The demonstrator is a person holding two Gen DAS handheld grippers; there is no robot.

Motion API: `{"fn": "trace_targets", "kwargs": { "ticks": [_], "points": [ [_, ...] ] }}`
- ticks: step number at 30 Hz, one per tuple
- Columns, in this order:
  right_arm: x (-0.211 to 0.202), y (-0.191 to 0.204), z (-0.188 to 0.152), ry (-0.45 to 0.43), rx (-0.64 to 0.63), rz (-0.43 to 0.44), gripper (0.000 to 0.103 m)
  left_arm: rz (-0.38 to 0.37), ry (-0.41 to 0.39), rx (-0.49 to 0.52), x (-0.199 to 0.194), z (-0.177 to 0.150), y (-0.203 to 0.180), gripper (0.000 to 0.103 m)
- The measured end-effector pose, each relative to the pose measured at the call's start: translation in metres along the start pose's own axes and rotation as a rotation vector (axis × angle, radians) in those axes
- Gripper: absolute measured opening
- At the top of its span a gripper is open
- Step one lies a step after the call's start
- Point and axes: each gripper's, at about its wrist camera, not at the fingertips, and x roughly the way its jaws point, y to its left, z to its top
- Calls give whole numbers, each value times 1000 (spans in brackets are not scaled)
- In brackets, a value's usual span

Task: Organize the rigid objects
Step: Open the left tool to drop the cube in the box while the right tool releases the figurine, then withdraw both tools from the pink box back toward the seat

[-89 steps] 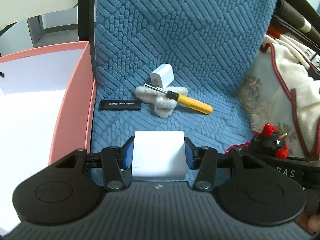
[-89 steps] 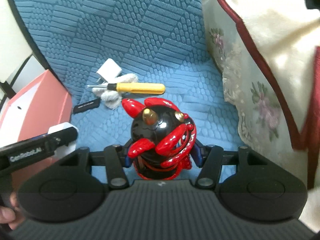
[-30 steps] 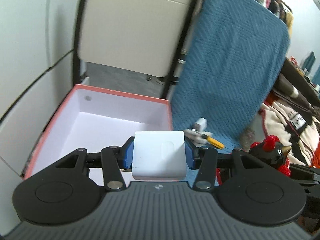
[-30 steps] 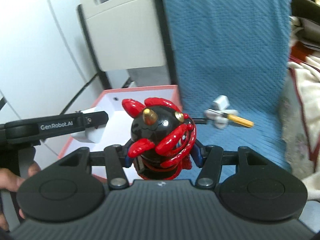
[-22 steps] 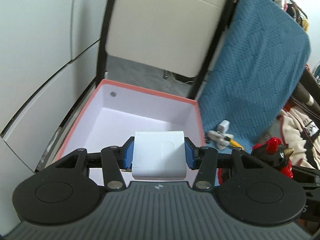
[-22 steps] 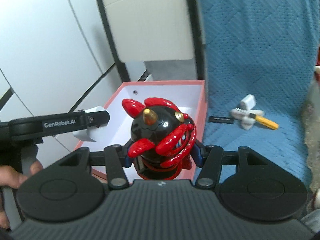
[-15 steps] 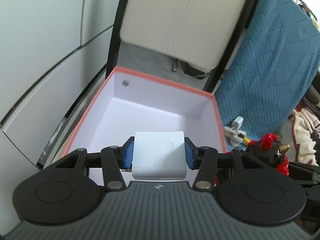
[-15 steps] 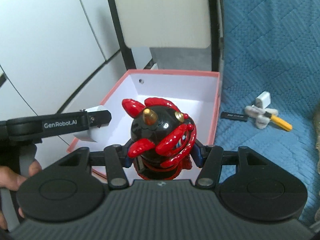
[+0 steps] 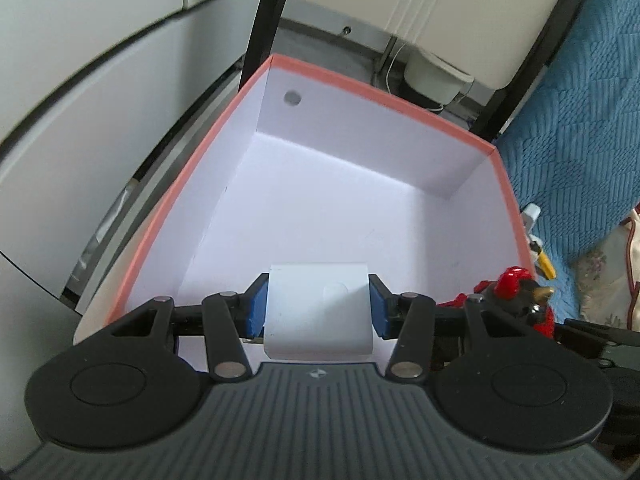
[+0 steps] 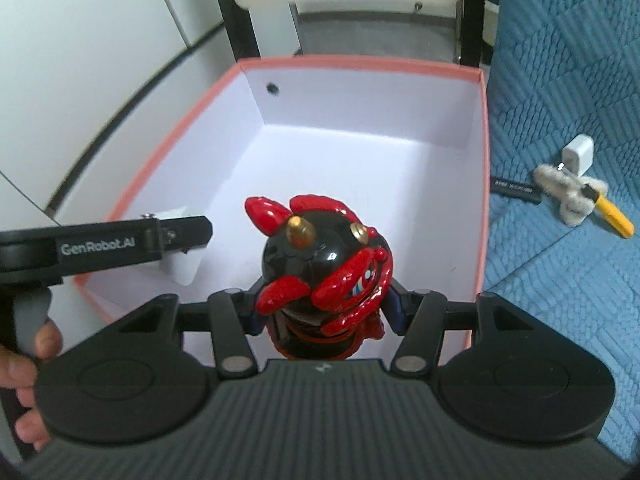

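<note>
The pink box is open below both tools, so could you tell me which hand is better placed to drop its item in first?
Left, probably: the left tool holds the white block over the pink box, as does the right its figurine.

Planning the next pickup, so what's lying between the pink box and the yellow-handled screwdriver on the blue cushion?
In the right wrist view, a flat black bar and a fluffy white cloth piece lie between the pink box and the yellow-handled screwdriver.

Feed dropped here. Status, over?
Left gripper shut on white block, right gripper shut on figurine. Both over box. Nothing blocking.
</note>
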Motion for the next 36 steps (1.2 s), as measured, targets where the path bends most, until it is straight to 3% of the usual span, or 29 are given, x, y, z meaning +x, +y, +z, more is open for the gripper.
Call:
{"fn": "trace_targets", "kwargs": {
  "ticks": [11, 12, 24, 36],
  "points": [
    [14, 2, -3, 43, 2, -3, 61, 31, -21, -1, -7, 5, 5, 63],
    [11, 2, -3, 36, -1, -3, 67, 30, -25, -2, -11, 5, 4, 63],
    [-50, -3, -12, -69, -22, 12, 64, 16, -116, 39, -70, -12, -25, 63],
    [-120, -35, -34, -194, -13, -21, 64, -38, -163, 116, -107, -38, -83, 63]
  ]
}}
